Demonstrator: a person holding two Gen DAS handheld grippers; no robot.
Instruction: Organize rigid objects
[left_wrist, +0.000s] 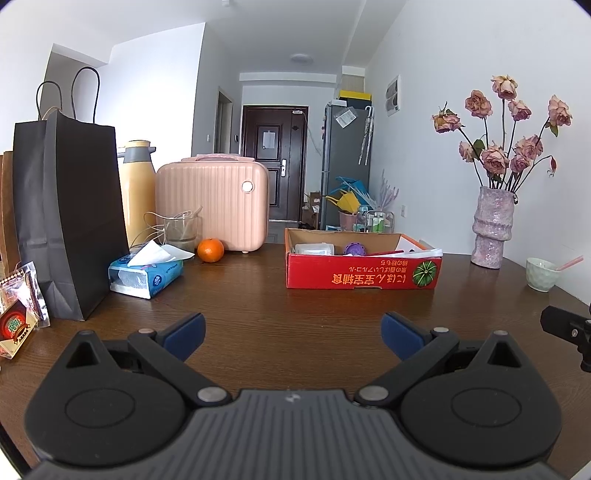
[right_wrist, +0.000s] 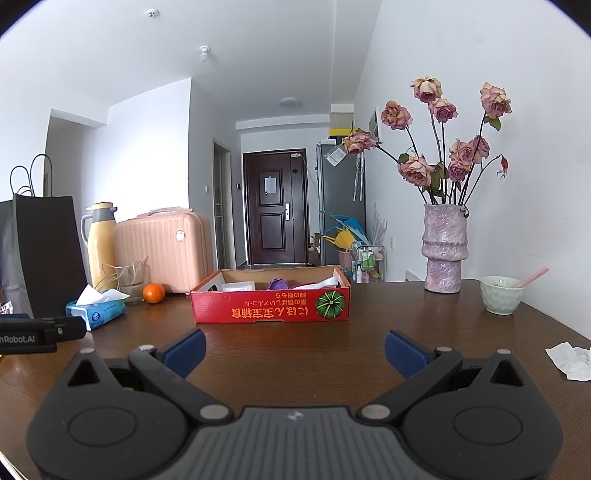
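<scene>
A red cardboard box (left_wrist: 364, 271) stands on the brown table, ahead of both grippers; it also shows in the right wrist view (right_wrist: 271, 306). Inside it lie a clear plastic container (left_wrist: 314, 249), a purple round object (left_wrist: 355, 249) and white papers. My left gripper (left_wrist: 293, 334) is open and empty, low over the table in front of the box. My right gripper (right_wrist: 294, 350) is open and empty, also short of the box. The left gripper's body shows at the left edge of the right wrist view (right_wrist: 37, 334).
A black paper bag (left_wrist: 70, 214), tissue pack (left_wrist: 146, 273), orange (left_wrist: 210, 250), glass jar (left_wrist: 181, 229), yellow thermos (left_wrist: 138, 188) and pink case (left_wrist: 212, 203) stand at the left. A vase of dried roses (right_wrist: 443, 251), a green bowl (right_wrist: 500, 295) and a crumpled tissue (right_wrist: 570, 360) are at the right.
</scene>
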